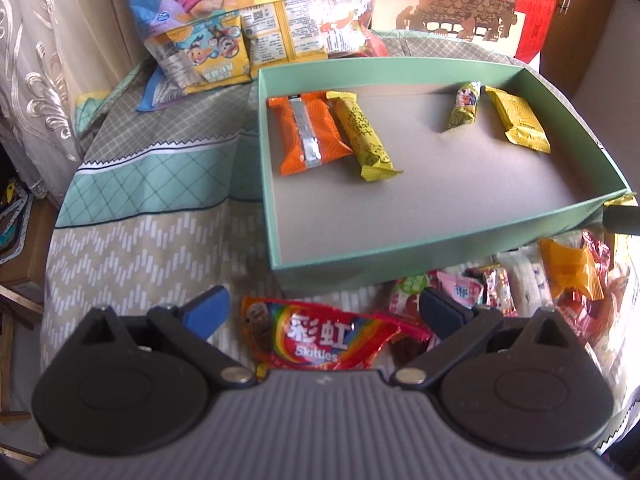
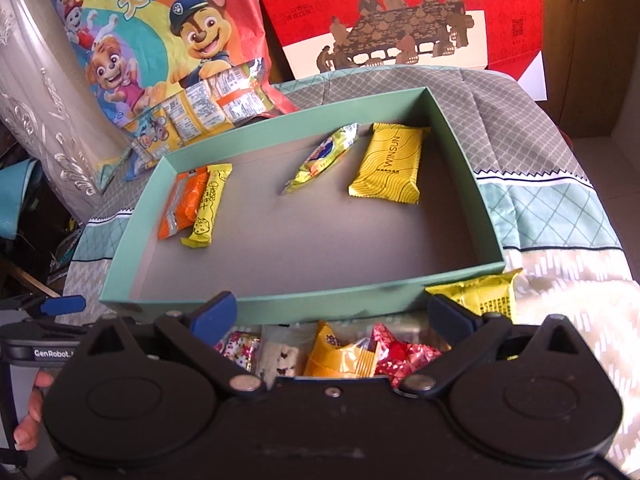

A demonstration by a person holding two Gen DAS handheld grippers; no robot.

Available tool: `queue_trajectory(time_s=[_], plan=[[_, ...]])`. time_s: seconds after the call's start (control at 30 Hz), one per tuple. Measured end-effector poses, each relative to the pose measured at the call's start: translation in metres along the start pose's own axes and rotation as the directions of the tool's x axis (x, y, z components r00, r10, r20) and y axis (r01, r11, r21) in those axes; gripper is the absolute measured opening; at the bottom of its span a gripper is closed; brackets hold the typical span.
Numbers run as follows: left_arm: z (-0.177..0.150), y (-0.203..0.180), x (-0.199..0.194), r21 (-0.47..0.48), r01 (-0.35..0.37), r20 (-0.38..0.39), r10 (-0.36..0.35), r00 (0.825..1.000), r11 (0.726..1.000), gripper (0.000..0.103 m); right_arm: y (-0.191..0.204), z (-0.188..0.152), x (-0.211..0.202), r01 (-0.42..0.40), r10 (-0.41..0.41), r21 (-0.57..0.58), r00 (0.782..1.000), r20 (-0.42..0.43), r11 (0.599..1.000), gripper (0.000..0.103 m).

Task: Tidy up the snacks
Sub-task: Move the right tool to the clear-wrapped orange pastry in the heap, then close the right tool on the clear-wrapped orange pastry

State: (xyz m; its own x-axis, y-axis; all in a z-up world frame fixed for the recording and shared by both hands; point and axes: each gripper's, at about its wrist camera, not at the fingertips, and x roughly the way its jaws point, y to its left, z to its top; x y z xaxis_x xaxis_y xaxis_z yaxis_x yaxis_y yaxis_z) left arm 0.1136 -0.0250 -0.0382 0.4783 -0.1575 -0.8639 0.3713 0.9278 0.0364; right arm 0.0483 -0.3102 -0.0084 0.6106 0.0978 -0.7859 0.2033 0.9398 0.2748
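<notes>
A shallow green box (image 1: pixel 440 236) (image 2: pixel 320 304) sits on a patterned cloth. Inside lie an orange packet (image 1: pixel 308 132) (image 2: pixel 182 204), a yellow cheese bar (image 1: pixel 364 136) (image 2: pixel 208 208), a small yellow-green packet (image 1: pixel 466 106) (image 2: pixel 324 158) and a yellow WINSUN packet (image 1: pixel 516 120) (image 2: pixel 392 164). My left gripper (image 1: pixel 324 312) is open and empty above a red Skittles bag (image 1: pixel 320 340) in front of the box. My right gripper (image 2: pixel 332 316) is open and empty above loose snacks: an orange packet (image 2: pixel 340 356), a red foil candy (image 2: pixel 400 356) and a yellow packet (image 2: pixel 484 296).
A pile of mixed snacks (image 1: pixel 540 280) lies along the box's near side. A cartoon gift bag (image 2: pixel 160 40) with yellow packets (image 1: pixel 240 48) leans behind the box at left. A red gift box (image 2: pixel 400 20) stands at the back. A curtain (image 1: pixel 40 80) hangs left.
</notes>
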Motion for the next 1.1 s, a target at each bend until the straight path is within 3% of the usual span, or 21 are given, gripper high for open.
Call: queue_trajectory(time_s=[0.27,0.43,0.5,0.63,0.97,1.0,1.07,1.1], plan=[[-0.042,0.012,0.011,0.007,-0.001,-0.024,0.001,1.0,1.0,0.103,-0.026,-0.049,-0.012,0.102,-0.095,0.142,0.994,-0.057,0.985,0.103],[-0.048,0.012,0.022,-0.006,0.0,-0.025,0.0,1.0,1.0,0.103,-0.04,-0.069,-0.003,0.155,-0.128,0.24,0.984,-0.125,0.958,0.102],[-0.048,0.01,0.025,-0.006,0.004,-0.02,-0.004,1.0,1.0,0.103,-0.044,-0.073,0.0,0.17,-0.139,0.259,0.981,-0.132,0.951,0.097],[-0.047,0.007,0.031,-0.004,-0.001,-0.018,0.001,1.0,1.0,0.103,-0.043,-0.076,0.007,0.182,-0.145,0.266,0.978,-0.153,0.946,0.085],[-0.046,0.003,0.033,-0.01,-0.011,-0.014,0.011,1.0,1.0,0.103,-0.036,-0.078,0.01,0.19,-0.159,0.239,0.977,-0.144,0.952,0.085],[-0.047,0.002,0.031,-0.009,-0.009,-0.009,0.009,1.0,1.0,0.103,-0.036,-0.078,0.009,0.188,-0.159,0.231,0.978,-0.139,0.955,0.082],[-0.048,0.0,0.025,-0.014,0.008,-0.002,-0.008,1.0,1.0,0.103,-0.031,-0.079,0.008,0.193,-0.174,0.184,0.978,-0.112,0.964,0.054],[-0.048,-0.002,0.021,-0.017,0.018,0.002,-0.018,1.0,1.0,0.103,-0.03,-0.079,0.007,0.177,-0.16,0.178,0.981,-0.107,0.968,0.051]])
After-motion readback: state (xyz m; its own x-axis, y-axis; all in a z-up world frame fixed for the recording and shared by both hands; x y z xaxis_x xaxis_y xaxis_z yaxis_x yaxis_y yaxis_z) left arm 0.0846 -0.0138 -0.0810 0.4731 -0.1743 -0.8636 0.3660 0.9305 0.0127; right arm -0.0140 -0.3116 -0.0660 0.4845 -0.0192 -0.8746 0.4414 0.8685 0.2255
